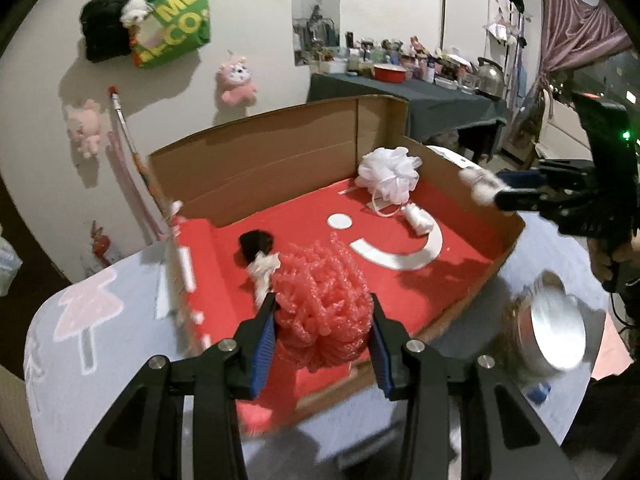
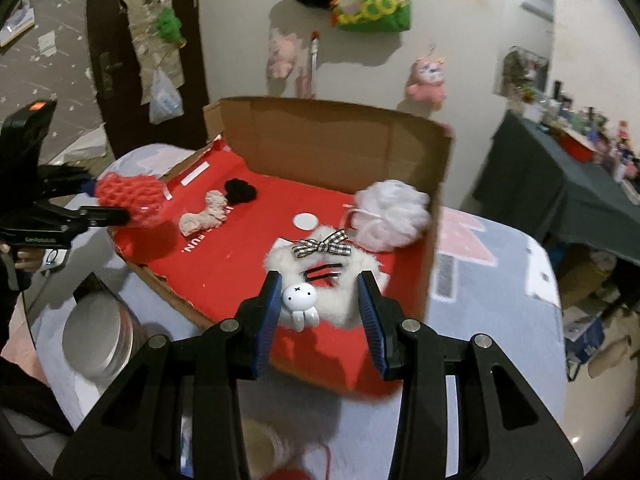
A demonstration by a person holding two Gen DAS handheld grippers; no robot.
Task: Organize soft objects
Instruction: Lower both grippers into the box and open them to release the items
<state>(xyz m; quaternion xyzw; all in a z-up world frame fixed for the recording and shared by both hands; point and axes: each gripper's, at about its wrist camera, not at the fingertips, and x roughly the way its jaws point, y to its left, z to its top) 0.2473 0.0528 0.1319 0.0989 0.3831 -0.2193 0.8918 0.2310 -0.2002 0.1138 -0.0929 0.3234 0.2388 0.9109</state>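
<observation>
With a pink sponge point(image 1: 324, 300) clamped in the left gripper point(image 1: 322, 330) and a white fluffy pouch point(image 2: 320, 284) in the right gripper point(image 2: 320, 304), both should be released only once the box point(image 1: 256, 168) floor is directly below the jaws.

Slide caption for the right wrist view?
Right gripper carries a fluffy white scrunchie over the red-lined cardboard box.

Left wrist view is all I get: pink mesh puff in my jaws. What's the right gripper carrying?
Observer: The right gripper is shut on a white fluffy pouch with a checked bow.
Operator: Anything else on it?
Observer: A small white bunny charm near the left pad.
Operator: What's that pale scrap beside the black pompom?
Observer: A beige frilly scrunchie, lying flat on the box's red floor.
</observation>
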